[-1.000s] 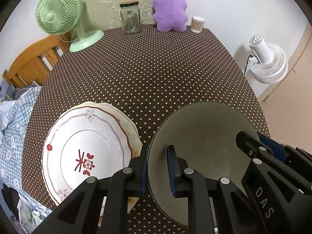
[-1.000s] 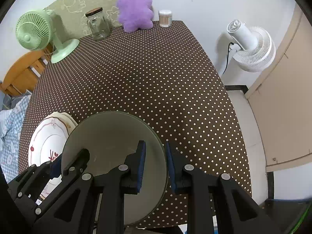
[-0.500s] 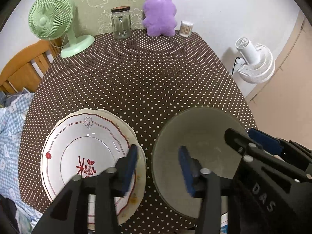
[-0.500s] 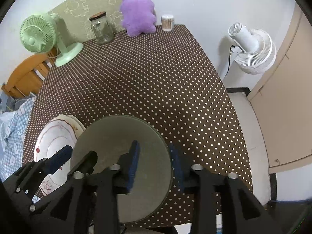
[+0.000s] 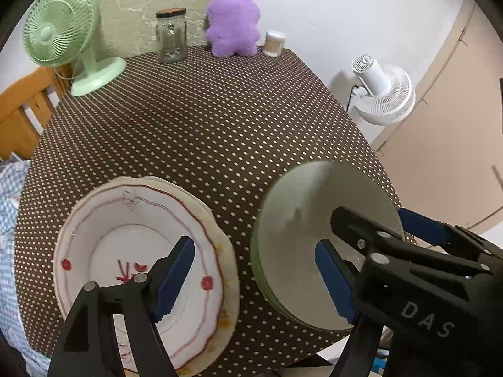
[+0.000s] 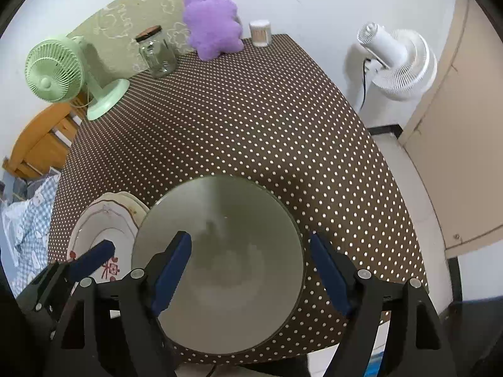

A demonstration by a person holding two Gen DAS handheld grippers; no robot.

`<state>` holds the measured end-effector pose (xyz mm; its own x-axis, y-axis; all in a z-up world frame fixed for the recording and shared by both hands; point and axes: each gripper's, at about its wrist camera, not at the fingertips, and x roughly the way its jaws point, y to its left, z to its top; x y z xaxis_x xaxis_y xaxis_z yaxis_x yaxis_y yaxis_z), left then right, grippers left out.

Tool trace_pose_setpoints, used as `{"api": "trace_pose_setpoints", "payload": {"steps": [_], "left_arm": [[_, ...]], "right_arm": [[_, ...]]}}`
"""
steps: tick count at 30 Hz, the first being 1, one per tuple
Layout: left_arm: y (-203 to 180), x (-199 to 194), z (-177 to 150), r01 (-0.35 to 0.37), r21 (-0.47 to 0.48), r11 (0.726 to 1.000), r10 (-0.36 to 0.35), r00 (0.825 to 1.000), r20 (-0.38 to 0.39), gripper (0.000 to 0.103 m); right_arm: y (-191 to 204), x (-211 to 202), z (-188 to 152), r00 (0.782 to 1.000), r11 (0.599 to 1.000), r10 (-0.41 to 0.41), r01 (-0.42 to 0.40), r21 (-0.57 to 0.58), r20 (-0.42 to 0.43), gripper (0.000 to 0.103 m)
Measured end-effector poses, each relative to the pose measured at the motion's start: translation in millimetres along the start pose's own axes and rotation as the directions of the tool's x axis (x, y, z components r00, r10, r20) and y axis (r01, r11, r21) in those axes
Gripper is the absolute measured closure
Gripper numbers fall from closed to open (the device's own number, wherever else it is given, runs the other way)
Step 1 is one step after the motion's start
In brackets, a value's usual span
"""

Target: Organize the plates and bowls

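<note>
- Left gripper (image 5: 254,278): jaws spread wide and holding nothing; one blue pad (image 5: 174,275) hangs over the plate, the other over the bowl's left part, at the bottom of the left wrist view
- Right gripper (image 6: 248,271): jaws also wide apart, nothing between them; its pads (image 6: 171,270) straddle the bowl low in the right wrist view, the left one over the inside, the right one outside the rim over the table; whether either pad touches the bowl I cannot tell
- Bowl (image 5: 295,235): grey-green, upright on the table (image 5: 204,119) near its front edge, lower right of the left wrist view and lower centre of the right wrist view (image 6: 226,251)
- Plate (image 5: 103,242): white with red line trim and a red motif, lying on a cream plate beneath it; lower left in both views, just beside the bowl; whether the rims touch I cannot tell
- Table: brown cloth with white dots; along its far edge at the top of the frame stand a green fan (image 5: 63,28), a glass jar (image 5: 171,39), a purple plush (image 5: 234,20) and a small white-lidded pot (image 5: 274,43)
- White fan (image 5: 382,92): off the table, at the right edge of the frame
</note>
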<state>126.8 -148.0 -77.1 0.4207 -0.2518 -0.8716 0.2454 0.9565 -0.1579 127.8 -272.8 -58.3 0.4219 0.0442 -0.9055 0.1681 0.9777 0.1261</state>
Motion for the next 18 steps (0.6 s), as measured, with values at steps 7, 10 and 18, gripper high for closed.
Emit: {"api": "trace_pose_setpoints", "payload": {"steps": [7, 10, 18], "left_arm": [[-9.6, 20.5, -2.0, -0.017, -0.06, 0.998, 0.016, 1.0, -0.025, 0.023], [-14.1, 25.2, -2.5, -0.021, -0.096, 0.995, 0.018, 0.999, -0.027, 0.023], [-25.7, 34.6, -2.0, -0.049, -0.114, 0.992, 0.046, 0.999, -0.024, 0.027]], "right_arm": [[-15.8, 21.2, 2.0, 0.999, 0.999, 0.032, -0.032, -0.013, -0.039, 0.023], [-20.8, 26.7, 5.5, 0.997, 0.998, 0.054, -0.056, -0.031, -0.054, 0.023], [-30.3, 41.7, 10.3, 0.991, 0.993, 0.094, -0.101, -0.065, -0.094, 0.023]]}}
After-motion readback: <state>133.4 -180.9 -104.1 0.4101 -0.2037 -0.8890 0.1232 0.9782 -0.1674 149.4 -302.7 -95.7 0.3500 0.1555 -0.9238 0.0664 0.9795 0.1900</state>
